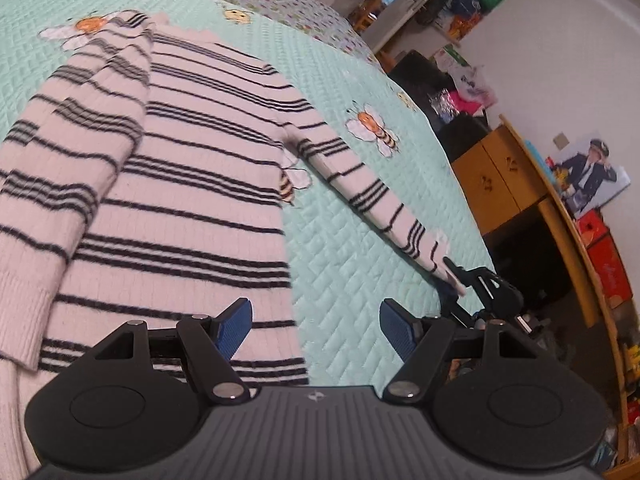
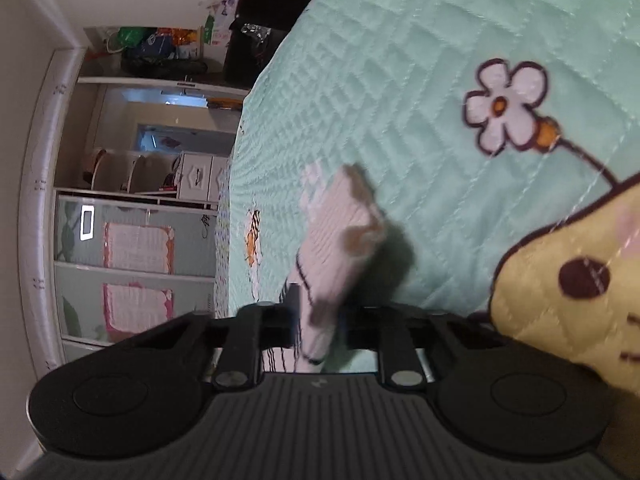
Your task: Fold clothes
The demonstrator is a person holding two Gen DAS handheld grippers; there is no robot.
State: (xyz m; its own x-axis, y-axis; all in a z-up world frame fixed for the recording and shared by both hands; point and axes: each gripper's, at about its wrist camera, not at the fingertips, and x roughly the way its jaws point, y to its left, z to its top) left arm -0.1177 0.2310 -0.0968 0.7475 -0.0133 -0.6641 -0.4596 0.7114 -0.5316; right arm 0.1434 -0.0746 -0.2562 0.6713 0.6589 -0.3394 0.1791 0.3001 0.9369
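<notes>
The left tongs (image 1: 316,326) are wide apart and hold nothing; they hang just over the bottom edge of the striped sweater (image 1: 192,184), right where the knit meets the green bedspread (image 1: 360,240). The right tongs (image 2: 318,320) are pinched on the cuff (image 2: 340,232) of the sweater's right sleeve (image 1: 360,184), and the white cuff sticks up past the tips toward 12 o'clock. In the left view the right tongs show at about 4 o'clock, at the far end of that long sleeve, which runs out from the sweater's body and away from it. The sweater lies flat on the bed. Its other sleeve (image 1: 80,152) is already laid over the body, at about 10 o'clock from the left tongs. So I think the step now is to bring the right sleeve in over the body too. To do it well, keep the pinch firm on the cuff so it does not slip out, lift it only a little, and carry it across toward 9 o'clock so it lands flat on the stripes with no twist. The left tongs could press the hem down so the body does not slide or bunch up. The knit looks soft and stretchy, so a hard tug may pull the whole sweater crooked. A yellow bear picture (image 2: 576,280) on the bedspread sits at 3 o'clock of the right tongs.
</notes>
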